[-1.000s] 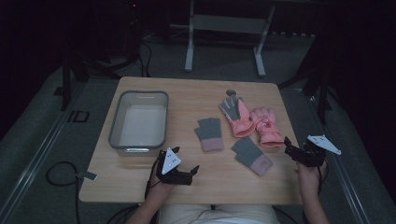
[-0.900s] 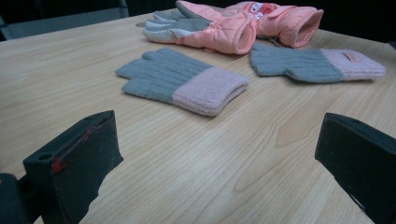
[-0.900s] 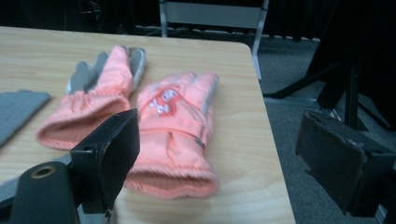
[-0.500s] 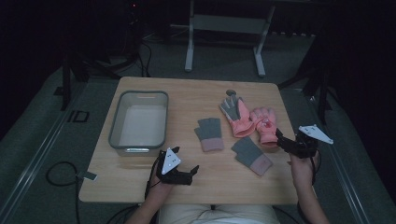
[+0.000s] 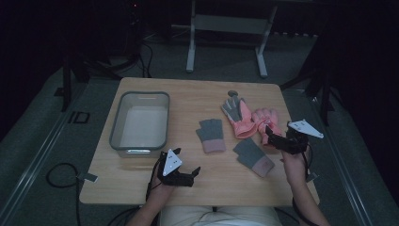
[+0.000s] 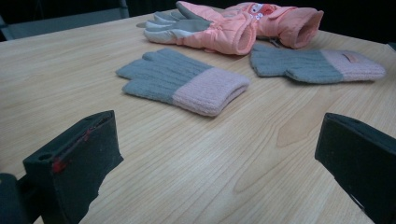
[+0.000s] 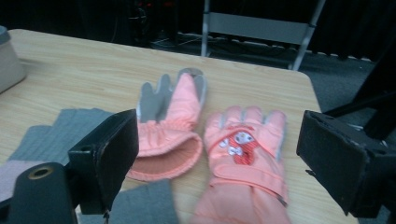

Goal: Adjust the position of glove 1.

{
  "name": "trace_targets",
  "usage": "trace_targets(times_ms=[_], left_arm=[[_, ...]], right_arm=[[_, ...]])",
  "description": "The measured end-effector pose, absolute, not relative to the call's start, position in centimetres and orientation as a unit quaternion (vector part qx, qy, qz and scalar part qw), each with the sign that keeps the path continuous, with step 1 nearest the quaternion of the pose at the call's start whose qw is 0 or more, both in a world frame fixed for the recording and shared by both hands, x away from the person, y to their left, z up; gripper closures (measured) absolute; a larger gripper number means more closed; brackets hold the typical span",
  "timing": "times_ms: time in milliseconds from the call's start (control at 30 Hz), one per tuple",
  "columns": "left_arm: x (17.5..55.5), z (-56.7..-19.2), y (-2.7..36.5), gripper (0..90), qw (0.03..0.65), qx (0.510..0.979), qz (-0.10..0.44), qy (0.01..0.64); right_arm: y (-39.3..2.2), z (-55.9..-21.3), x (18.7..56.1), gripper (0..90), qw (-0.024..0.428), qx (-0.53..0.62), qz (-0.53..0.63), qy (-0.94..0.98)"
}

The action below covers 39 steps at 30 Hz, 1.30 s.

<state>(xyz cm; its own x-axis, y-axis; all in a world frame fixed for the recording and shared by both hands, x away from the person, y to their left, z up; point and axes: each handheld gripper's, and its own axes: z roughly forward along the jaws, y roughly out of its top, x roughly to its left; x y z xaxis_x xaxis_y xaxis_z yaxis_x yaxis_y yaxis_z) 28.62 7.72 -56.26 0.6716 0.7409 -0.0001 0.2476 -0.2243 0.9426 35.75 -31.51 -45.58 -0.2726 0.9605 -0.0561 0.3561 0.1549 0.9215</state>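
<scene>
Right gripper (image 5: 275,136), jaws gaping wide and empty, is hovering at the pink glove (image 5: 267,123) right of frame centre, risking catching the overlapping neighbouring pink glove (image 5: 241,117) too.

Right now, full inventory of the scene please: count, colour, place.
padded gloves: 2, salmon pink, one palm grey; table's far right, side by side.
knit gloves: 2, grey with pink cuffs; table centre and right of it, nearer the person.
bin: 1, clear grey; table's left.
table: 1, light wood.
metal frame: 1, grey; floor beyond table.
left gripper: 1, black, open; near edge.
right gripper: 1, black, open; at the right padded glove.
</scene>
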Motion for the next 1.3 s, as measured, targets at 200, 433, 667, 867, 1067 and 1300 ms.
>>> trace_targets(times_ms=[200,433,667,867,1067,1300], left_arm=[[28.6,-56.3,7.7,0.0,0.528,0.746,0.234,0.331],[28.6,-56.3,7.8,0.0,0.528,0.746,0.234,0.331],[28.6,-56.3,7.8,0.0,0.528,0.747,0.233,0.330],[28.6,-56.3,7.8,0.0,0.528,0.748,0.232,0.329],[28.6,-56.3,7.7,0.0,0.528,0.748,0.232,0.329],[28.6,-56.3,7.7,0.0,0.528,0.748,0.232,0.329]], right_arm=[[-29.6,-45.7,36.3,12.7,0.348,0.469,0.429,0.689],[-27.8,-46.3,36.3,14.9,0.349,0.449,0.444,0.693],[-26.7,-46.7,37.4,17.7,0.280,0.447,0.453,0.719],[-25.0,-47.6,38.4,12.3,0.250,0.441,0.448,0.737],[-22.9,-49.1,39.3,23.2,0.178,0.405,0.451,0.775],[-20.3,-50.8,40.6,34.0,0.149,0.397,0.434,0.795]])
